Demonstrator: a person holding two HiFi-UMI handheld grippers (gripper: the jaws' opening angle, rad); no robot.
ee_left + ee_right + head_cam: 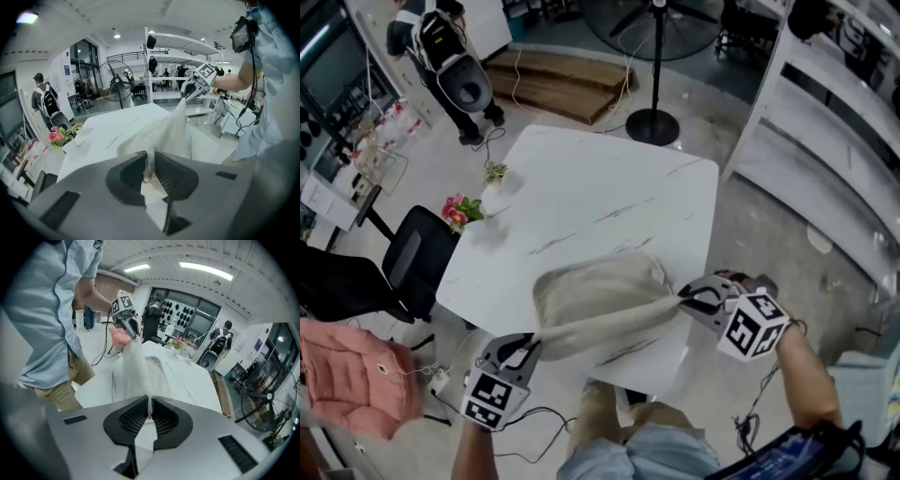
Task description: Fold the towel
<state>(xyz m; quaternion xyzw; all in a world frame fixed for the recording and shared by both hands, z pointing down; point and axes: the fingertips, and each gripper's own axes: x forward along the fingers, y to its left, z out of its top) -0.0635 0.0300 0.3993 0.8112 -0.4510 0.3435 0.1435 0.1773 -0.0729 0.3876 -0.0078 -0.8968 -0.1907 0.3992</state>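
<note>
Both grippers are clamped on cloth. My left gripper [150,161] has its jaws nearly together, with a bunched corner of the beige towel [165,132] pinched between the dark pads; the fabric rises out of the gap in a narrow fold. My right gripper [149,407] is closed tighter, its ribbed pads pressing a thin edge of the same towel, which runs away from the jaws as a pale band towards the other gripper.

From the head view, the left gripper [530,345] sits at the near left corner of the table [609,178] and the right gripper [682,300] near its right edge, each pointing inward and downward. The towel [598,298] is pulled into a taut strip between the two sets of jaws. Behind that strip the rest of it lies in a loose, rumpled mound on the white marbled tabletop, close to the near edge.

Further out, a small bunch of pink flowers [461,211] stands at the table's left edge, well apart from the towel. A black chair [417,258] sits just beside that edge, with a pink cushion [352,375] lower left of it. Beyond the far side of the table I see the round base and pole of a standing fan [654,120], and a person with a backpack [445,47] at the upper left
</note>
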